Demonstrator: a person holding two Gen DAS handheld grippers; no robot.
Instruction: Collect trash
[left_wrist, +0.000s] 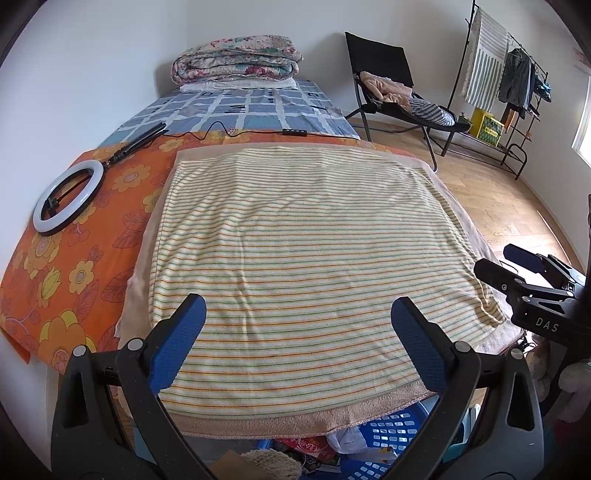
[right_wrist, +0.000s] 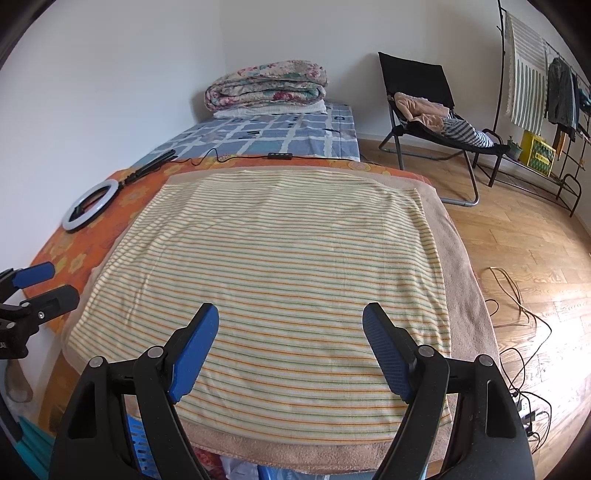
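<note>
Currently we hold the left hand-held gripper (left_wrist: 297, 338) and the right hand-held gripper (right_wrist: 290, 349) side by side above the striped towel (left_wrist: 295, 236), both with fingers spread wide and pinching nothing. We judge they are kept open and level so either can drop on whatever needs picking. The towel lies flat over the bed (left_wrist: 255, 107), and no loose trash shows on it. Below the towel's near edge a blue basket (left_wrist: 391, 435) sits on the floor with wrappers and crumpled paper (left_wrist: 343, 441) inside. That fits trash already gathered there, or a bin waiting for more; we cannot tell which. A ring light (left_wrist: 68, 197) rests aside on the orange sheet (left_wrist: 77, 258), out of the work area.
</note>
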